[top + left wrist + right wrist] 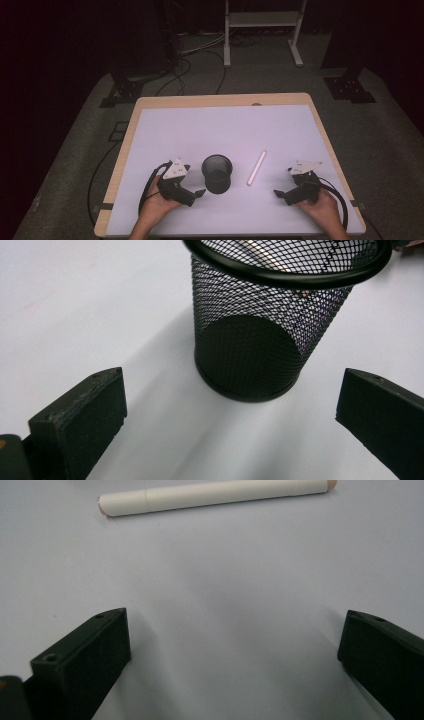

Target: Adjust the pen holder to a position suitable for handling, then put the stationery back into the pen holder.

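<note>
Dim room, grey carpet floor (75, 150), black cables (187, 70), white metal stand (262, 22) beyond wood-edged table (220, 100) topped white.

Pen cup (260, 335): black wire mesh, metal look, smooth glossy rim. Marker (215, 495): cream plastic, matt, smooth. Counter (200, 125): matt white sheet, wood edge. Gripper pads (85, 415): black, matt, slightly rough.
</note>
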Demonstrator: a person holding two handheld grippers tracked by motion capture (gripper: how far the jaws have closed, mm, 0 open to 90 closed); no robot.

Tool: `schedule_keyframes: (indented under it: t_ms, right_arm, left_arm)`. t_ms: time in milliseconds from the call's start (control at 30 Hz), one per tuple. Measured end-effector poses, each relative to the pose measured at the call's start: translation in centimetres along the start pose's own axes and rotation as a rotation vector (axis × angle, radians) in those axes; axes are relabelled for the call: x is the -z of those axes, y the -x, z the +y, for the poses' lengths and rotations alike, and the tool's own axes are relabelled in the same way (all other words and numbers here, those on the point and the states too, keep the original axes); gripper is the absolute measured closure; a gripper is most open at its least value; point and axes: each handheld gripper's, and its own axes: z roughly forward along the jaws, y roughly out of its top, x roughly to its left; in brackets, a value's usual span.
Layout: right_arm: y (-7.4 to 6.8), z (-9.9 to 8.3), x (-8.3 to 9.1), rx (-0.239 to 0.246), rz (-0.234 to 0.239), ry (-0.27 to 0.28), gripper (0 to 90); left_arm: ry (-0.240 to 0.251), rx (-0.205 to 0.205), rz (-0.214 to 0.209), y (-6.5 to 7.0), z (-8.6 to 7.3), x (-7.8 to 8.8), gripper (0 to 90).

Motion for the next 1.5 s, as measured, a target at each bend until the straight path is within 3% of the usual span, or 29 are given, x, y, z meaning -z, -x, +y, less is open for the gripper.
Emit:
schedule_keyframes:
  t_ms: [433,833,1233,1500]
  right_arm:
    - [0.0,0.0,0.0,0.003,0.0,0.001,0.0]
    - [0.0,0.0,0.0,0.003,0.001,0.0,0.0]
    - [0.0,0.0,0.0,0.005,0.0,-0.003,0.0]
    - [0.0,0.1,0.0,0.008,0.0,-0.003,0.0]
  left_arm:
    - [-0.028,0.032,0.04,-0.6,-2.1,2.0,0.0]
    - [-0.089,0.059,0.117,-1.9,-4.2,3.7,0.0]
    - [-0.165,0.064,0.136,-2.4,-6.1,3.1,0.0]
    - [-0.159,0.075,0.132,-2.5,-6.3,3.0,0.0]
